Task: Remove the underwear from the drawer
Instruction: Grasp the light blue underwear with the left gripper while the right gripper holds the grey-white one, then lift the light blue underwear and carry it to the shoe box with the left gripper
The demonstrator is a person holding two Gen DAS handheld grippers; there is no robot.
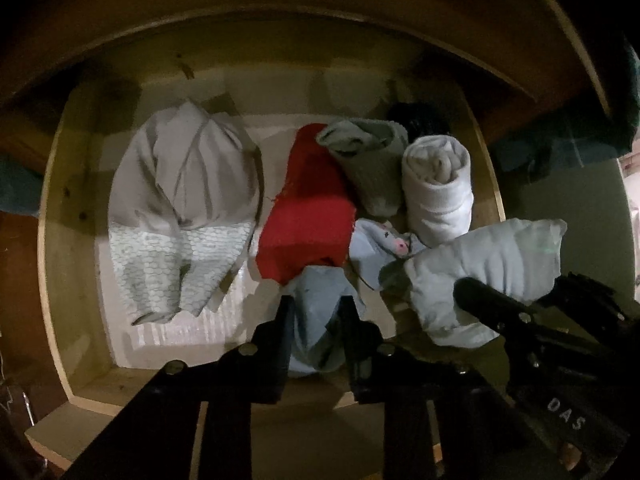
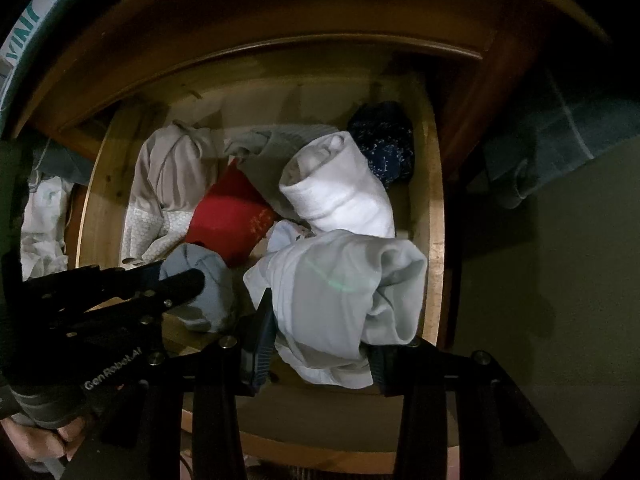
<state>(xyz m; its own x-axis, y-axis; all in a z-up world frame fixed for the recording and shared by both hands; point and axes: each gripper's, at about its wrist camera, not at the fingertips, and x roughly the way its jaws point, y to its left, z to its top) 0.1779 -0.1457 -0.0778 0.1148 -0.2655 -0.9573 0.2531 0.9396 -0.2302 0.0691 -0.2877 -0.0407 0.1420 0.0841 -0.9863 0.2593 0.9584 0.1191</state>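
Observation:
An open wooden drawer (image 1: pixel 56 240) holds several folded garments. My left gripper (image 1: pixel 316 312) is shut on a blue-grey folded piece of underwear (image 1: pixel 320 320) at the drawer's front, its fingers pressed against both sides. In the right wrist view the same bundle (image 2: pixel 212 296) sits in that gripper (image 2: pixel 176 278) at the lower left. My right gripper (image 2: pixel 320 340) is shut on a pale white-blue bundle of underwear (image 2: pixel 340 288), held above the drawer's front right corner. That bundle (image 1: pixel 480 268) also shows in the left wrist view.
Lying in the drawer are a grey garment with a patterned band (image 1: pixel 180 208), a red one (image 1: pixel 308 216), a grey roll (image 1: pixel 368 164), a white roll (image 1: pixel 436 188), a small printed piece (image 1: pixel 384 244) and a dark item (image 1: pixel 416 118). The cabinet top overhangs the back. A hand (image 2: pixel 36 436) grips the left tool.

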